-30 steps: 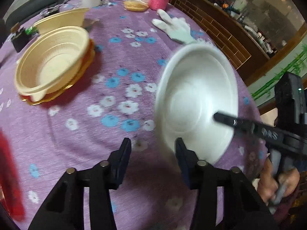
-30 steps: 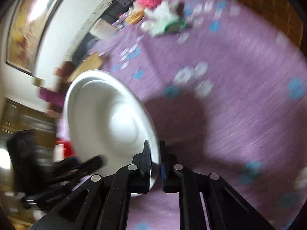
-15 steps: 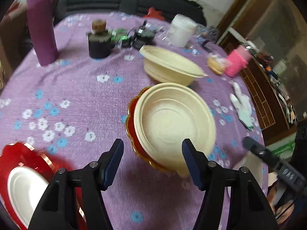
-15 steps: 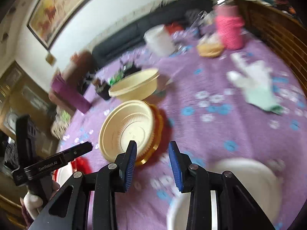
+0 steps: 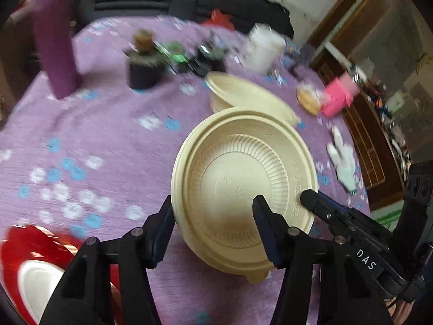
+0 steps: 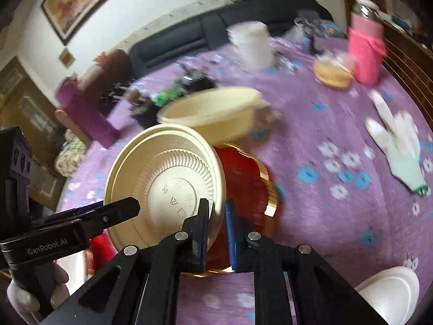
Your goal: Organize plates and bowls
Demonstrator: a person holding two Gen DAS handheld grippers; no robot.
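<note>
A cream ribbed bowl (image 5: pixel 243 178) (image 6: pixel 165 187) is tilted up off a red gold-rimmed plate (image 6: pixel 243 187). My right gripper (image 6: pixel 216 216) straddles the bowl's rim, its jaws narrowly apart, and lifts that edge. My left gripper (image 5: pixel 213 216) is open around the bowl's near left rim. A second cream bowl (image 5: pixel 243 94) (image 6: pixel 211 111) stands behind. A white bowl (image 6: pixel 389 292) sits on the cloth at the lower right. A red plate with a white dish on it (image 5: pixel 32 270) lies at the lower left.
Purple floral tablecloth (image 5: pixel 94 135). At the back stand a purple bottle (image 5: pixel 56 54), a dark jar (image 5: pixel 143 65), a white tub (image 6: pixel 251 46), a pink cup (image 6: pixel 365 54) and a small snack dish (image 6: pixel 333 73). A white glove (image 6: pixel 397 146) lies at the right.
The right gripper let go of the white bowl, which now rests on the cloth. Both grippers moved in on the cream bowl, which is now tipped up off the red plate.
</note>
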